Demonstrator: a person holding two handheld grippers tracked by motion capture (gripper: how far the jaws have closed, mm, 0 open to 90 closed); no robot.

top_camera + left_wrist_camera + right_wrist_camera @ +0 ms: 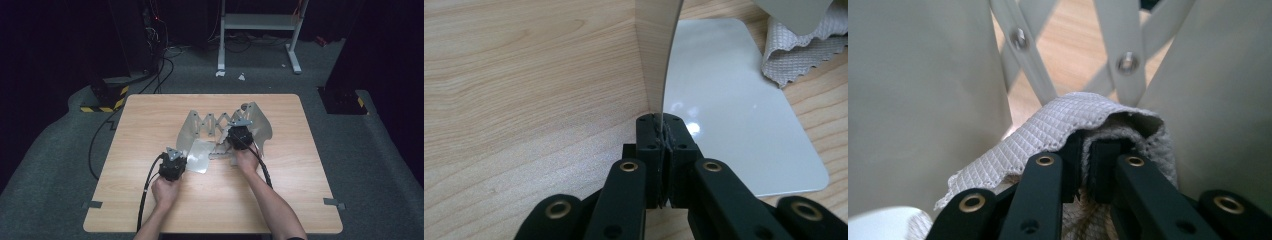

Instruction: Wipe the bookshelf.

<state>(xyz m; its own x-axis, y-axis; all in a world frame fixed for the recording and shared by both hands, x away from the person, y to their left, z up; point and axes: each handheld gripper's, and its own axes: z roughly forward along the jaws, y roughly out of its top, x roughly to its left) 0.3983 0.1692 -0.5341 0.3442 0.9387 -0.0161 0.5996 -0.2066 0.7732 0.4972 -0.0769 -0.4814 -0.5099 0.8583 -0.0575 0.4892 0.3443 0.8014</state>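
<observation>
Below, both forearms stretch forward over the table (150, 115). Left tongs (663, 125) pinch a glossy grey panel's (734, 125) upright edge (thin, curved); right tongs (1091, 150) clamp a white waffle-weave cloth (1068, 120).

Folding rack (220, 127): grey metal scissor-linked panels, on the light wooden table (150, 200).
Cloth (1048, 130): white waffle-weave, between the panels.
Flat panel (734, 125): left of cloth.

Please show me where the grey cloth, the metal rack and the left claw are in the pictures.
grey cloth (1058, 125): right gripper view, on its waffle-textured top fold.
metal rack (206, 123): high view, on the crossed bars between its two plates.
left claw (663, 131): left gripper view, at its tips, shut on a plate's edge.
</observation>
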